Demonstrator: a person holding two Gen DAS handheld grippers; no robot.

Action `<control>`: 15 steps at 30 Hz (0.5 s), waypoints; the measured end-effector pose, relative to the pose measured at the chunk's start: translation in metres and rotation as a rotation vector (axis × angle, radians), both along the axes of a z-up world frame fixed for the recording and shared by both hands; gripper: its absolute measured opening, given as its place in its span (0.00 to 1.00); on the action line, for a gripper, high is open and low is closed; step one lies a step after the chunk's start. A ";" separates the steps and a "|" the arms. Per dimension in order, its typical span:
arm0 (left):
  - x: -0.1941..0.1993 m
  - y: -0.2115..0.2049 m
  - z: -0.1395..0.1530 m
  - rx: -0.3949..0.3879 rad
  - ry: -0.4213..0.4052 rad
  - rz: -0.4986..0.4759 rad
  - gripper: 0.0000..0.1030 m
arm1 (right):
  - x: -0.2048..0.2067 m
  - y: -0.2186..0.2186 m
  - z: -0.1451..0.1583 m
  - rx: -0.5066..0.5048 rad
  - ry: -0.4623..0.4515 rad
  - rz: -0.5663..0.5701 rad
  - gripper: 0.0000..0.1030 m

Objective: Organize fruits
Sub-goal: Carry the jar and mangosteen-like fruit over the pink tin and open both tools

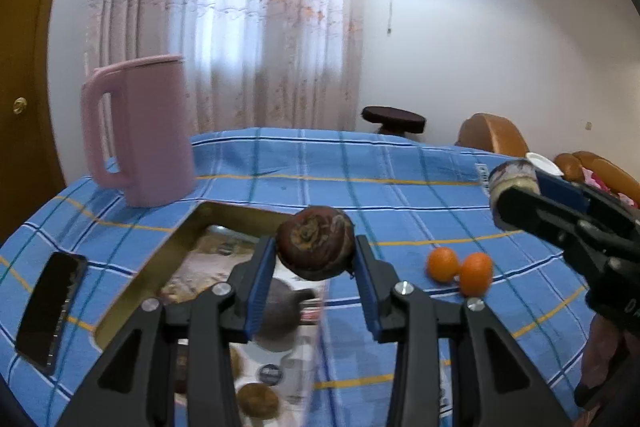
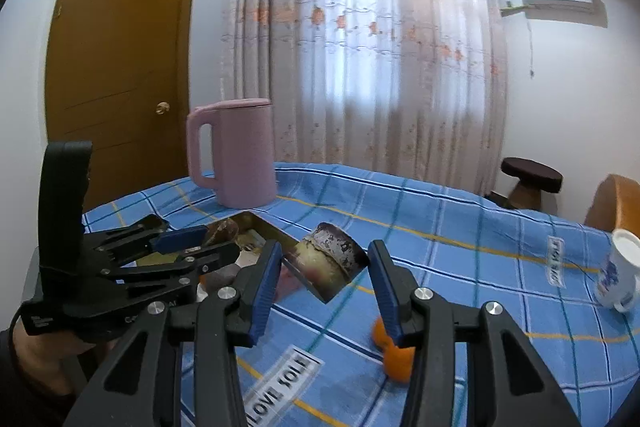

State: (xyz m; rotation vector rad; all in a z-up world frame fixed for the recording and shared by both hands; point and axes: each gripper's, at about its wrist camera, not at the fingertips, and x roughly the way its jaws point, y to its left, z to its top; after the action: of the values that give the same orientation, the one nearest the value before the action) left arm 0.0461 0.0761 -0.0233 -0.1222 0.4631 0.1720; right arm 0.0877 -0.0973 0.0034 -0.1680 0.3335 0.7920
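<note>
My left gripper is shut on a dark brown, blotchy round fruit and holds it above the open gold tin box. The box holds another brown fruit. My right gripper is shut on a cut, brown-skinned fruit piece with pale flesh, held in the air above the blue checked tablecloth. Two small oranges lie on the cloth between the grippers; in the right wrist view they show partly behind my right finger. The left gripper with its fruit shows over the box.
A pink jug stands behind the box. A black phone lies left of the box. A white and blue mug lies tilted at the right. A dark stool and an orange chair stand beyond the table.
</note>
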 end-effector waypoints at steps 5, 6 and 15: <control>-0.003 0.024 -0.004 0.006 0.028 0.044 0.40 | 0.003 0.026 0.003 -0.011 0.012 0.051 0.45; -0.004 0.027 -0.006 0.005 0.033 0.049 0.40 | 0.004 0.031 0.003 -0.015 0.015 0.061 0.45; -0.009 0.061 -0.023 -0.008 0.091 0.105 0.40 | -0.003 0.088 -0.016 -0.075 0.052 0.165 0.45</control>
State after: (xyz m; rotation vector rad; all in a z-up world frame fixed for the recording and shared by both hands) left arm 0.0371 0.1376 -0.0465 -0.1474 0.5483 0.2799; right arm 0.0845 -0.0096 -0.0124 -0.2478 0.4020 0.9490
